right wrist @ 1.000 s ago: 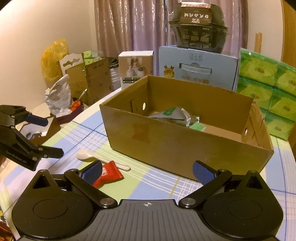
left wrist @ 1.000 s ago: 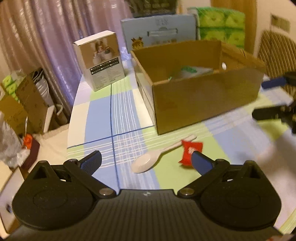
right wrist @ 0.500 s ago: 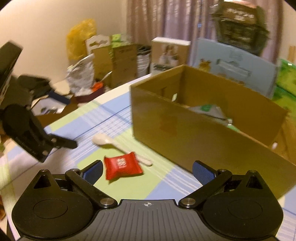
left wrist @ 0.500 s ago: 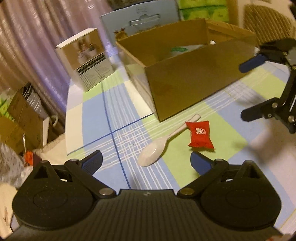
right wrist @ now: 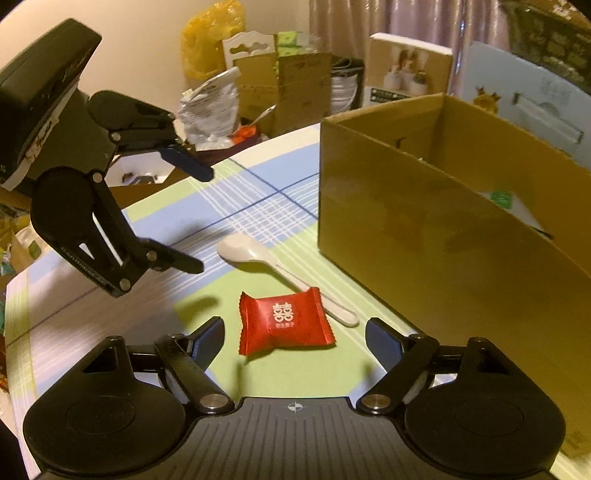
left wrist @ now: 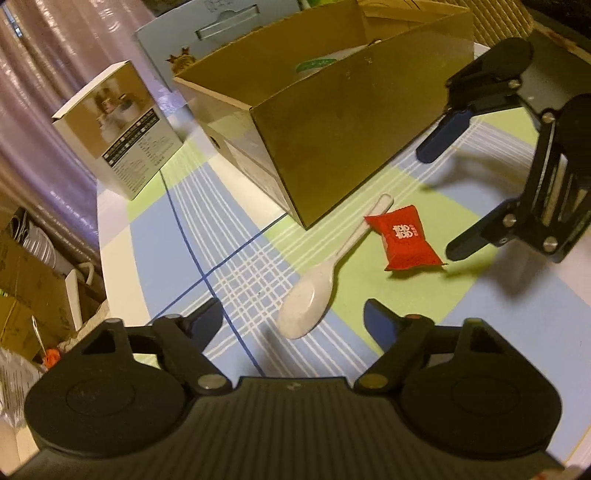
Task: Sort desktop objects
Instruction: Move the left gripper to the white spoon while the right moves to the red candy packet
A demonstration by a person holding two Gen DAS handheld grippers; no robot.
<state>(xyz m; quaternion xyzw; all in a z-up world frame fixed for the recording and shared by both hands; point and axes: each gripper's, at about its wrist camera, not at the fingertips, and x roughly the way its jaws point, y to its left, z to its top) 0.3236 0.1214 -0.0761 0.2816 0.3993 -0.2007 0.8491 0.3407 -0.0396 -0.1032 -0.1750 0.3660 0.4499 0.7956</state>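
A white plastic spoon (left wrist: pixel 314 295) lies on the checked tablecloth, its handle touching a red candy packet (left wrist: pixel 404 238). Both lie just in front of an open cardboard box (left wrist: pixel 351 122) with packets inside. My left gripper (left wrist: pixel 293 317) is open, low over the spoon's bowl, which sits between its fingertips. My right gripper (right wrist: pixel 294 328) is open too, with the red packet (right wrist: pixel 284 319) between its fingertips. Each gripper shows in the other's view: the right gripper (left wrist: pixel 439 203) beside the packet, the left gripper (right wrist: pixel 201 219) beside the spoon (right wrist: pixel 243 249). Neither holds anything.
A white product box (left wrist: pixel 118 133) stands on the table left of the cardboard box, and a pale blue carton (left wrist: pixel 221 33) behind it. The table edge (left wrist: pixel 110 229) runs along the left. Beyond it on the floor are cardboard boxes and bags (right wrist: pixel 258 92).
Both grippers have come in closer and lower toward the spoon and the red packet, facing each other across them. Both stay open, and the spoon and packet have not moved.
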